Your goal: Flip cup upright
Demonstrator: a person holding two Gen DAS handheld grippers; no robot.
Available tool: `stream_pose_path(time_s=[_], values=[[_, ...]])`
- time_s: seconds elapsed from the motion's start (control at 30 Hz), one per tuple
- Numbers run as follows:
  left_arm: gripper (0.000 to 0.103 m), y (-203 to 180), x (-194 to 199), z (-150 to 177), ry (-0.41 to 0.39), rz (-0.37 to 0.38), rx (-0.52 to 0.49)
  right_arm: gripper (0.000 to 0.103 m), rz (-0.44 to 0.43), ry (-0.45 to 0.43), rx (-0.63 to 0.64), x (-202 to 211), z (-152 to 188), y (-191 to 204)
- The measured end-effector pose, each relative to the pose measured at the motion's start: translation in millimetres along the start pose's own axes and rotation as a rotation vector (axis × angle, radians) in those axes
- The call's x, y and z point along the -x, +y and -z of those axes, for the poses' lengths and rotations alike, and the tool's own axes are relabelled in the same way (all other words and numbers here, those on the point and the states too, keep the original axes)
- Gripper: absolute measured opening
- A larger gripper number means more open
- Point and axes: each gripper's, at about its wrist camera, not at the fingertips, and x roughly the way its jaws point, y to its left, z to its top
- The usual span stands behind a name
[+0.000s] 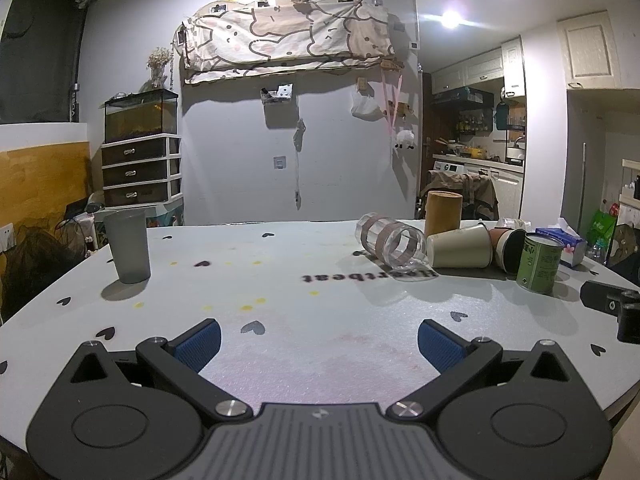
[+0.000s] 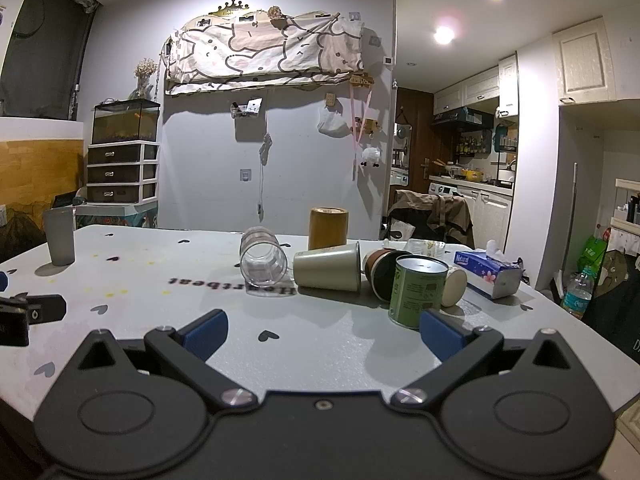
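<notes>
— Which cup are you taking?

— I'm eyeing the beige paper cup (image 2: 327, 266), lying sideways ahead of my right gripper (image 2: 323, 334); both fingers (image 2: 206, 336) are spread, gripping nothing.

— And the left gripper (image 1: 319, 342)?

— Also gaping, idle; I'm planning to approach square to its wall.

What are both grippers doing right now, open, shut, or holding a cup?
Left gripper: open, holding nothing, low over the table.
Right gripper: open, holding nothing; the green can stands just beyond its right fingertip.
</notes>
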Motion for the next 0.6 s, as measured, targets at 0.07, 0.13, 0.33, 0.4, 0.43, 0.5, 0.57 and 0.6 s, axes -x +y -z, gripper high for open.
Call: stream_pose_path(time_s=[0.07, 0.13, 0.33, 0.4, 0.43, 0.5, 0.57, 0.6], values=[[0.103, 2.0, 1.4, 0.7, 0.001, -0.001, -0.001, 0.103, -0.001, 0.0, -0.001, -0.2, -0.1, 0.3], [0.103, 2.4, 1.5, 0.6, 0.0, -0.002, -0.001, 0.103, -0.001, 0.0, -0.001, -0.3, -0.1, 0.7], [0.103, 10.2, 2.3, 3.1, 0.0, -0.006, 0.011, 0.103, -0.005, 0.0, 0.001, -2.8, -0.7, 3.3], [0.103, 10.3, 2.2, 3.3, -0.001, -0.006, 0.01, 0.103, -0.006, 0.0, 0.003, -0.8, -0.2, 1.7], [0.103, 11.3, 2.3, 4.2, 0.0, -0.005, 0.012, 0.103, -0.006, 0.0, 0.003, -0.8, -0.2, 1.7], [0.103, 11.3, 2.8, 5.0, 0.001, -0.004, 0.011, 0.103, -0.004, 0.0, 0.002, -0.9, -0.1, 1.7], [0.103, 11.1, 2.7, 5.0, 0.001, -0.005, 0.011, 0.103, -0.005, 0.0, 0.001, -0.7, 0.3, 2.0], [0.103, 11.4, 2.8, 5.3, 0.001, -0.006, 0.012, 0.103, -0.005, 0.0, 0.0, 0.3, 0.8, 2.8]])
